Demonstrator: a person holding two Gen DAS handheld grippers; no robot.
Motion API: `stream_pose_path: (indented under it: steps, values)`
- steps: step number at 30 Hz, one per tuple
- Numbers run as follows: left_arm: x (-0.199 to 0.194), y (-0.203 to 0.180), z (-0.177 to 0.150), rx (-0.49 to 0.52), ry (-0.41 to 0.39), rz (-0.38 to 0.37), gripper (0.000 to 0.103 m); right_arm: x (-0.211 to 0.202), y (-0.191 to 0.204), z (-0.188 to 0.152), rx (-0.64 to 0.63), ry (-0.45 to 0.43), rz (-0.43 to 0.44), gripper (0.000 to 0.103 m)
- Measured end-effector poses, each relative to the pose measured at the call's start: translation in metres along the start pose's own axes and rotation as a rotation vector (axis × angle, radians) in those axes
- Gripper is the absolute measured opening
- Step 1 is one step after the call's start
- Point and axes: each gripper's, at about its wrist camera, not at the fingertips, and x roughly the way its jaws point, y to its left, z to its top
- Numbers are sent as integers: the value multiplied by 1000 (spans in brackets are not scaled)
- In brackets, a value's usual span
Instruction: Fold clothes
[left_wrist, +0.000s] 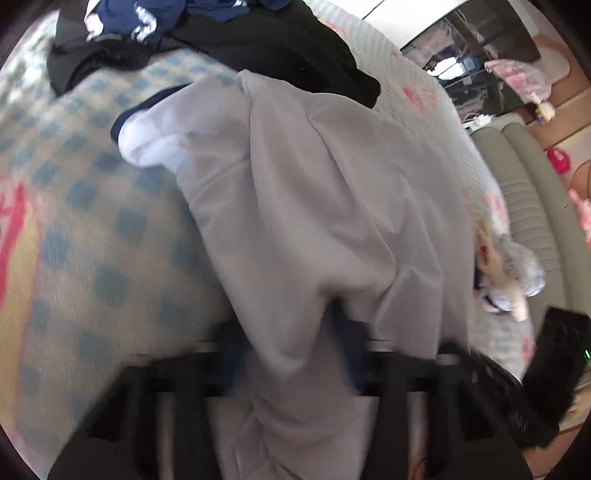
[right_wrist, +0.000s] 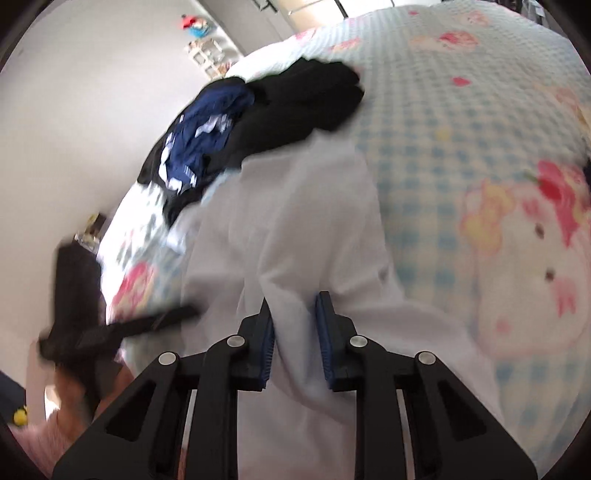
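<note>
1. A bed (right_wrist: 461, 122) carries everything; its cover is checked in pale blue and cream with pink and red cartoon prints.
2. A white garment (right_wrist: 295, 229) with a navy-edged sleeve lies across the bed, its near edge lifted between both grippers.
3. Behind it, touching its far end, sits a heap of black and navy clothes (right_wrist: 280, 107).
4. The right gripper (right_wrist: 295, 325) has its blue-padded fingers (right_wrist: 323, 332) narrow, pinching a fold of the white cloth.
5. The left gripper (left_wrist: 295, 369) is blurred; cloth drapes over its fingers, which appear closed on it.
6. Only the left wrist view shows a padded beige bed edge (left_wrist: 524, 192) and dark furniture (left_wrist: 480, 66).
7. Only the right wrist view shows a plain white wall (right_wrist: 92, 129).
</note>
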Motion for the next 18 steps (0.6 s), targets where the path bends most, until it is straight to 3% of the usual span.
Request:
stream_pose_path:
  steps: [3, 10, 11, 12, 13, 15, 17, 18]
  values:
    - [-9, -1, -12, 34, -17, 34, 6, 1, -3, -25, -33, 61, -34, 14]
    - [-43, 15, -58, 79, -14, 72, 5, -17, -16, -57, -15, 107, -47, 13]
    - [-44, 20, -67, 90, 9, 103, 5, -24, -14, -54, -18, 95, -42, 17]
    - [-45, 22, -63, 94, 6, 113, 5, -32, -12, -50, -23, 80, -37, 22]
    - [-47, 24, -58, 97, 0, 121, 5, -40, -11, -43, -27, 52, -40, 34]
    - [-50, 27, -47, 103, -12, 137, 9, -57, -8, -27, -34, -11, -48, 44]
    - [-53, 30, -36, 110, -23, 152, 15, -64, -12, -7, -42, -56, -56, 79]
    - [-54, 31, -30, 113, -29, 160, 21, -64, -17, 3, -42, -74, -75, 82]
